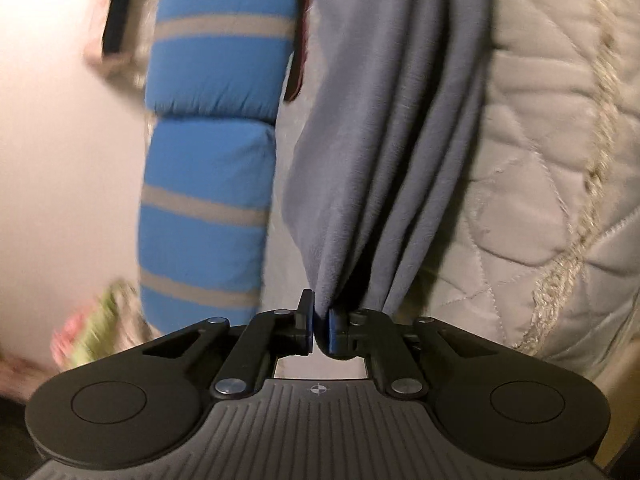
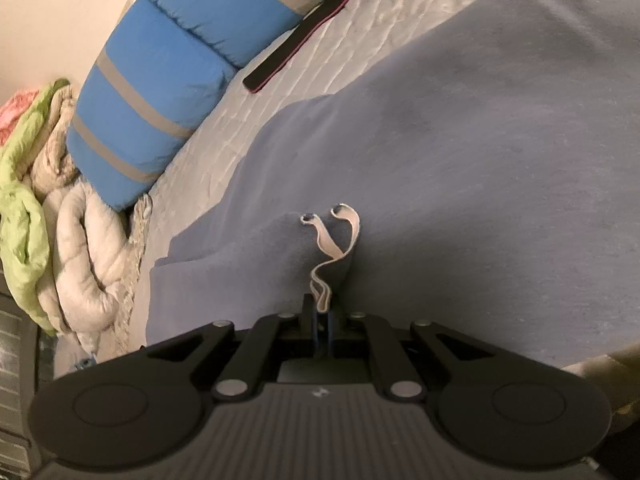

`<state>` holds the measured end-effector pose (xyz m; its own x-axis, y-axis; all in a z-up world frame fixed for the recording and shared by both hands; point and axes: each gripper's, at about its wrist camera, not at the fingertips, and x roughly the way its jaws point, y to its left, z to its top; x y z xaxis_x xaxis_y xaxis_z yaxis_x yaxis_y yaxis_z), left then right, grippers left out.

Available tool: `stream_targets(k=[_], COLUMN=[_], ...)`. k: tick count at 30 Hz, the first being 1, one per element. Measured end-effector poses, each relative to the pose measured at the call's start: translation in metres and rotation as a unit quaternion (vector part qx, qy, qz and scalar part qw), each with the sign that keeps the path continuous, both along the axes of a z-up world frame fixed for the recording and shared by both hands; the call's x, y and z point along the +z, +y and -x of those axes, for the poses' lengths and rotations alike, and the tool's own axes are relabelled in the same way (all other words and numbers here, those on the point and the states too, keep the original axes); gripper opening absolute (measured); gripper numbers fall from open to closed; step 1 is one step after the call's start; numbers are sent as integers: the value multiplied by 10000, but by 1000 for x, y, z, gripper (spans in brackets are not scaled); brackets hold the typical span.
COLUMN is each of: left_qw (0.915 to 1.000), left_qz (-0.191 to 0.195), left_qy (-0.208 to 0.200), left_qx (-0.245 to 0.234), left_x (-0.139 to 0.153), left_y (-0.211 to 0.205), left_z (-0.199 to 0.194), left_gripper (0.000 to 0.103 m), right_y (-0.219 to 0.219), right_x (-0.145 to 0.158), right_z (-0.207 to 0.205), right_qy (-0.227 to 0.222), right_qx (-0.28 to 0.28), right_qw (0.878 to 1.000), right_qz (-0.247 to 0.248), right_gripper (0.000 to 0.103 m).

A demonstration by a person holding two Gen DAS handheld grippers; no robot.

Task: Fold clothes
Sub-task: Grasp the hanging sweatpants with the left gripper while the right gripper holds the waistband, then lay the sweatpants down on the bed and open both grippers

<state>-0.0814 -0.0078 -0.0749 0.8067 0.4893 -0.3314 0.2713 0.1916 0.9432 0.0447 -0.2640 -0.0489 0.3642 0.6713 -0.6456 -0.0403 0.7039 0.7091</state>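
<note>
A grey-blue garment (image 1: 380, 140) hangs in long folds from my left gripper (image 1: 320, 320), which is shut on a bunched edge of it. In the right wrist view the same grey-blue garment (image 2: 460, 160) spreads wide over the quilted bed. My right gripper (image 2: 322, 320) is shut on its near edge, where a pale drawstring (image 2: 336, 240) curls out from between the fingers. The cloth rises in a small peak at that grip.
A beige quilted bedspread (image 1: 540, 160) (image 2: 224, 140) lies under the garment. Blue pillows with grey stripes (image 1: 212, 160) (image 2: 160, 92) line the wall. A dark flat strip (image 2: 304, 36) rests beside them. A rolled beige duvet (image 2: 84, 248) and green cloth (image 2: 24, 208) sit at left.
</note>
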Motion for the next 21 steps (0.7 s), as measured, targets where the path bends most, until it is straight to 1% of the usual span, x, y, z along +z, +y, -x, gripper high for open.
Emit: stream_targets(k=[2, 3, 5, 7, 8, 9, 10, 11, 12, 13, 14, 15, 16, 17, 19, 21], left_qw=[9987, 9977, 9935, 9862, 9835, 9809, 9781, 9779, 9780, 9807, 9830, 9844, 9848, 9847, 9844, 9828], left_qz=[420, 551, 923, 1380, 1526, 1660, 1793, 1806, 1801, 1689, 1584, 1529, 1531, 1549, 1538, 1609], left_qy=[146, 202, 374, 515, 533, 544, 555, 526, 491, 365, 282, 237, 241, 301, 486, 649], left_qx=[250, 344, 550, 761, 811, 853, 895, 915, 931, 911, 883, 842, 787, 744, 702, 636], left_x=[7, 9, 13, 19, 22, 25, 28, 30, 32, 33, 34, 36, 40, 44, 51, 58], left_y=[4, 6, 11, 17, 20, 23, 25, 27, 29, 31, 30, 29, 29, 29, 28, 28], left_z=[-6, -9, -13, -12, -12, -12, -13, -13, -14, -12, -9, -7, -7, -5, 1, 8], left_gripper=[7, 7, 7, 8, 10, 10, 12, 21, 36, 44, 56, 62, 63, 65, 71, 72], right_y=[3, 3, 1, -1, -2, -2, -3, -3, -3, -2, -2, -1, -1, 0, 2, 8], right_x=[1, 1, 0, 0, 1, 3, 5, 9, 13, 17, 21, 25, 29, 33, 40, 46], right_z=[2, 2, 2, 2, 3, 5, 6, 8, 11, 13, 16, 18, 20, 23, 27, 32], right_qy=[-48, -42, 6, 32, -3, -37, -115, -230, -366, -519, -672, -824, -977, -1129, -1444, -1787], right_qx=[59, 67, 69, 86, 105, 124, 154, 194, 202, 185, 167, 149, 132, 114, 75, 50], right_qw=[9999, 9999, 10000, 10000, 9999, 9999, 9998, 9995, 9991, 9982, 9971, 9957, 9939, 9918, 9860, 9768], right_qz=[80, 79, 43, 36, 58, 80, 85, 75, 123, 218, 312, 407, 502, 596, 826, 1179], right_gripper=[5, 5, 8, 17, 30, 33, 45, 60, 68, 75, 78, 79, 83, 84, 84, 84])
